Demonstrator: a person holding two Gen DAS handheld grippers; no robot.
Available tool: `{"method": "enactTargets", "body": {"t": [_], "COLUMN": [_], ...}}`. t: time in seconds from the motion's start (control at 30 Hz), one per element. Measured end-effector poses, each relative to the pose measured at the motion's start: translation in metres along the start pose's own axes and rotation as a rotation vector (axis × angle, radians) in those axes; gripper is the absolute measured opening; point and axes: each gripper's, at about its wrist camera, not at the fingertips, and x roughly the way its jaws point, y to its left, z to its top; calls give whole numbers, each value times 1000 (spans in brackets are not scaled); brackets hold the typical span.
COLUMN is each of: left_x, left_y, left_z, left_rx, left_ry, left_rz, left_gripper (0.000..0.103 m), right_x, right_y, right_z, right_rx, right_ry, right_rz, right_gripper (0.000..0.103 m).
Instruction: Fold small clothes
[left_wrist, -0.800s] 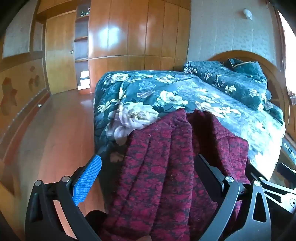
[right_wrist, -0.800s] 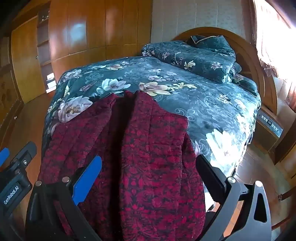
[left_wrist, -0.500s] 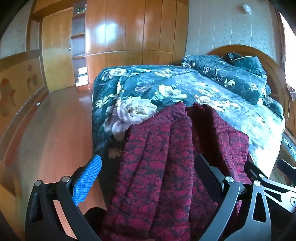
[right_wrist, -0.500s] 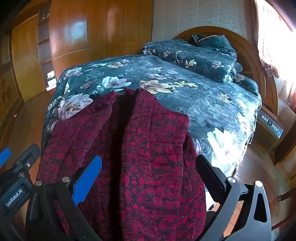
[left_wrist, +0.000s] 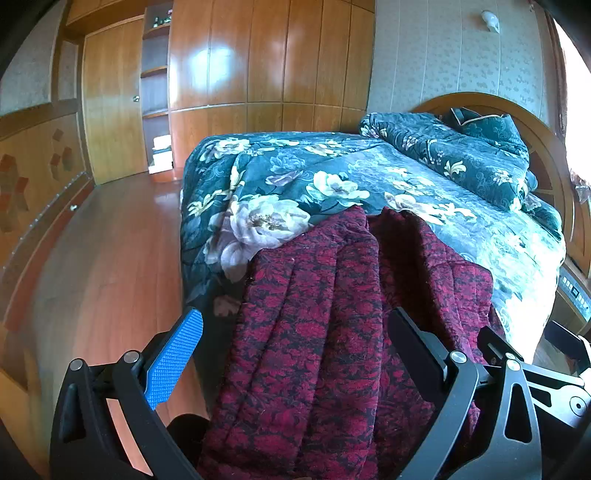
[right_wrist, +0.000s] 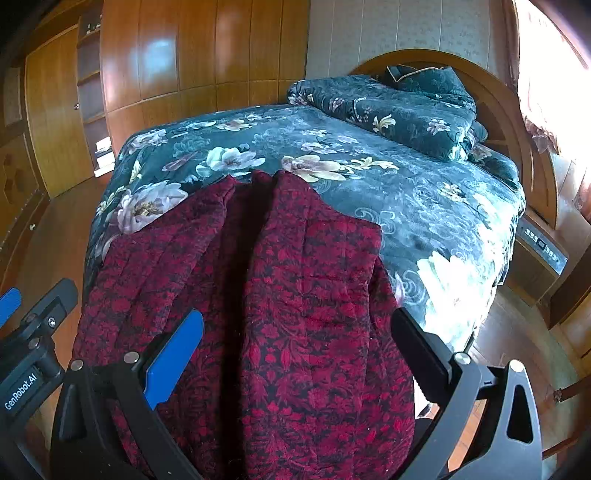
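Note:
A dark red quilted garment (left_wrist: 325, 332) (right_wrist: 280, 295) with a floral pattern lies over the near corner of the bed, its two sides folded in toward a dark middle gap, its lower part hanging over the edge. My left gripper (left_wrist: 295, 332) stands open above the garment's left half, its fingers wide apart and pressing on nothing. My right gripper (right_wrist: 295, 332) is open above the right half in the same way. In the right wrist view the left gripper's body (right_wrist: 33, 350) shows at the left edge.
The bed (left_wrist: 369, 184) (right_wrist: 406, 192) has a dark green flowered cover, with a folded quilt (right_wrist: 399, 107) against the round wooden headboard (right_wrist: 509, 122). Polished wood floor (left_wrist: 110, 258) runs along the left. Wooden wardrobes (left_wrist: 258, 59) stand behind. A low cabinet (right_wrist: 539, 254) sits right of the bed.
Both views have pulled back and tipped slightly, so more of the bed shows beyond the garment. The garment lies as before and both grippers stay open.

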Motion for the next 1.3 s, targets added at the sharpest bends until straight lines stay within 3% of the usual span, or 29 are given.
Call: {"method": "enactTargets", "body": {"t": [1.3], "left_x": [-6], "left_y": [1], "left_z": [-2], "left_rx": [36], "left_ry": [-5], "left_rz": [2], "left_gripper": [99], "right_x": [2], "right_y": [-13], "right_z": [-2], "right_rx": [42], "right_ry": [34], "right_rz": [18], "right_gripper": [101]}}
